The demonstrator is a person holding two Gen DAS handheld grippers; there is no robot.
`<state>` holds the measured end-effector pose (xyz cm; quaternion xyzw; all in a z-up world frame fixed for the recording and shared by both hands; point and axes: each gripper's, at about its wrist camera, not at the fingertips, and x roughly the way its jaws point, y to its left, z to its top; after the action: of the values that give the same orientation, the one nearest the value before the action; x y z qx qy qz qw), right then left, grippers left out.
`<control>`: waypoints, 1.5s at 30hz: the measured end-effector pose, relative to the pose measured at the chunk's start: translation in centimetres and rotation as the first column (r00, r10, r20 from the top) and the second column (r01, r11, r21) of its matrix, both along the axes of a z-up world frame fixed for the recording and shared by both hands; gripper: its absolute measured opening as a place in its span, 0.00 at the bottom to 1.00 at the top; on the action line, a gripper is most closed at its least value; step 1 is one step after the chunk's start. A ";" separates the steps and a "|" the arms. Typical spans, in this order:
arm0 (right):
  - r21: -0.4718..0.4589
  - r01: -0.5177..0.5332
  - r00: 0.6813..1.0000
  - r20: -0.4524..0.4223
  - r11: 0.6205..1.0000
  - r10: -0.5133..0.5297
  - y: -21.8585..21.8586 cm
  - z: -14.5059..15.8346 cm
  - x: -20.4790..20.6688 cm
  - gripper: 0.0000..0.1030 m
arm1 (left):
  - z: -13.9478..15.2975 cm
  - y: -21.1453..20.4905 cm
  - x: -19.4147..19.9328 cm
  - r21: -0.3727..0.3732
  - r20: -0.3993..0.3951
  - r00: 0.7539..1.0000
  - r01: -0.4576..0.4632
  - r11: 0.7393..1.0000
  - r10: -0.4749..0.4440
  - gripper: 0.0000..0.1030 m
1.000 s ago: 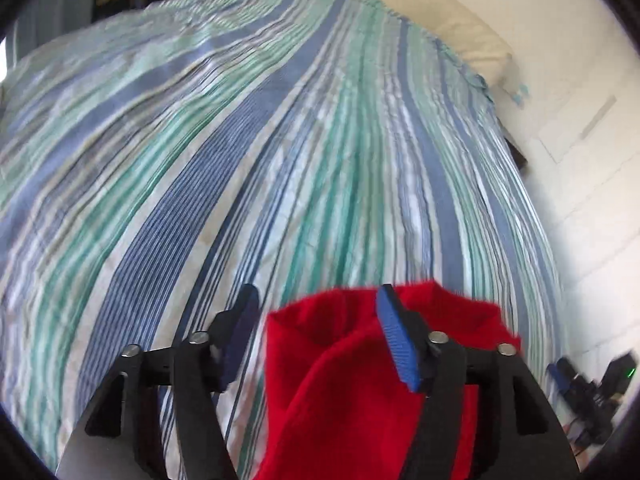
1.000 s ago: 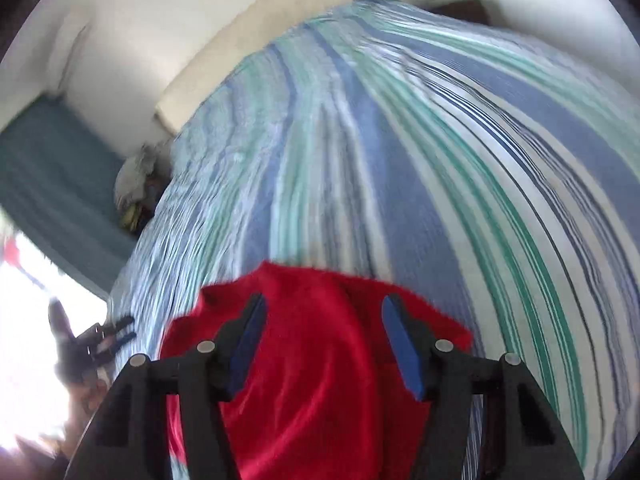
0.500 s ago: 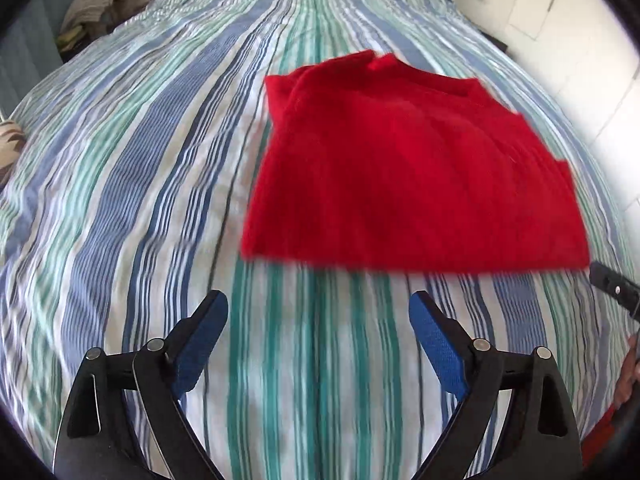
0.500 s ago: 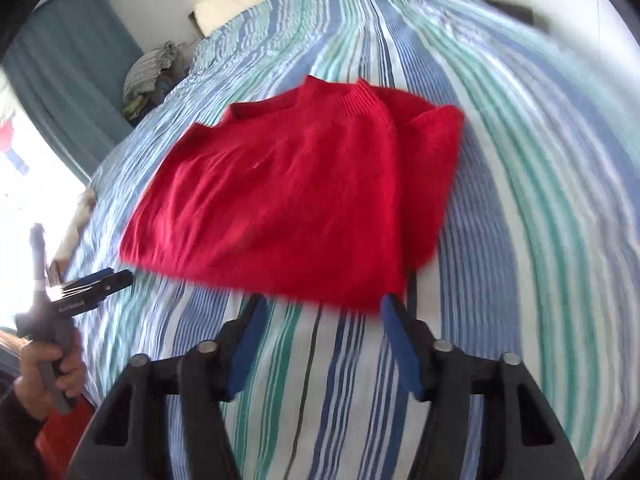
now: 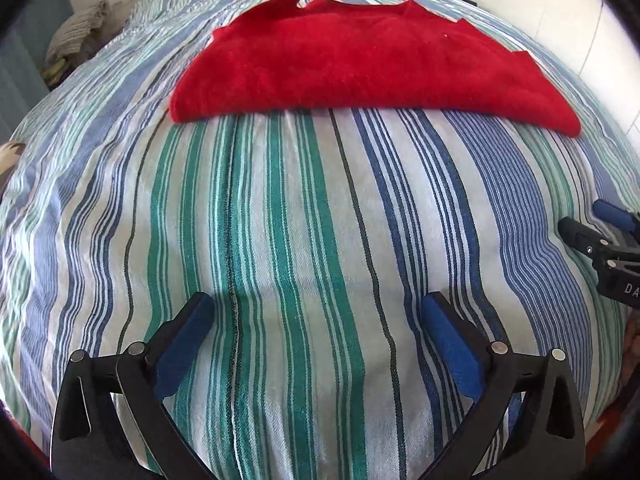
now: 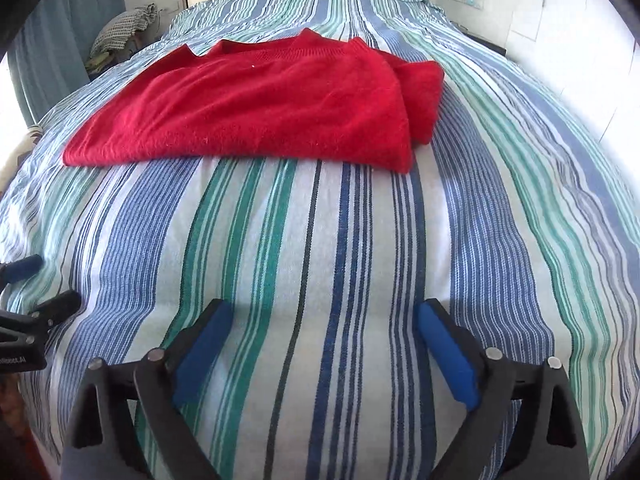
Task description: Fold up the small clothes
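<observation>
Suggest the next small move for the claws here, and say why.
Probably bring both claws forward to the sweater's near edge. It lies flat on the bedspread, folded but still wide. The left claw and right claw are open and empty, well short of it, their jaws having just opened.

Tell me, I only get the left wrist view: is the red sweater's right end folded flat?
Observer: Not quite. In the right wrist view, the sweater has a lower folded layer bulging out past its right edge.
Operator: And the other gripper? I see only its tip.
Observer: The right gripper is open. Its jaws have just been opening, and nothing is between them. Only striped sheet shows below.
</observation>
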<state>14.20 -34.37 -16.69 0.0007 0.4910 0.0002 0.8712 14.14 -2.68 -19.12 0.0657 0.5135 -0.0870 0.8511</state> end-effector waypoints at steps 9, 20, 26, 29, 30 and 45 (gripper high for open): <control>0.016 -0.013 1.000 0.015 1.000 0.013 0.6 -0.8 0.4 0.96 | -0.2 -0.6 -0.5 0.032 0.022 1.000 0.004 0.999 -0.005 0.99; 0.015 -0.017 1.000 0.008 1.000 0.017 0.8 -0.9 0.0 0.97 | -0.5 -1.8 -2.7 0.040 0.030 1.000 0.007 0.999 -0.008 0.99; 0.019 -0.021 1.000 0.002 1.000 0.021 0.9 -0.9 0.1 0.98 | -0.4 -1.7 -2.7 0.039 0.030 1.000 0.006 0.999 -0.007 0.99; 0.017 -0.022 1.000 0.000 1.000 0.022 0.9 -0.9 0.1 0.99 | -0.4 -1.7 -2.7 0.039 0.030 1.000 0.006 0.999 -0.007 0.99; 0.017 -0.023 1.000 0.000 1.000 0.023 0.9 -1.0 0.2 0.99 | -0.4 -1.8 -2.8 0.039 0.031 1.000 0.006 0.999 -0.008 0.99; 0.102 -0.059 0.992 -0.104 0.993 0.070 -0.3 1.5 1.9 0.98 | 1.8 0.3 -3.4 -0.048 -0.002 1.000 0.011 0.999 -0.011 0.99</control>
<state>16.07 -34.70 -15.21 0.0279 0.5363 0.0528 0.8419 10.71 -2.38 -17.36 0.0480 0.5117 -0.1040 0.8515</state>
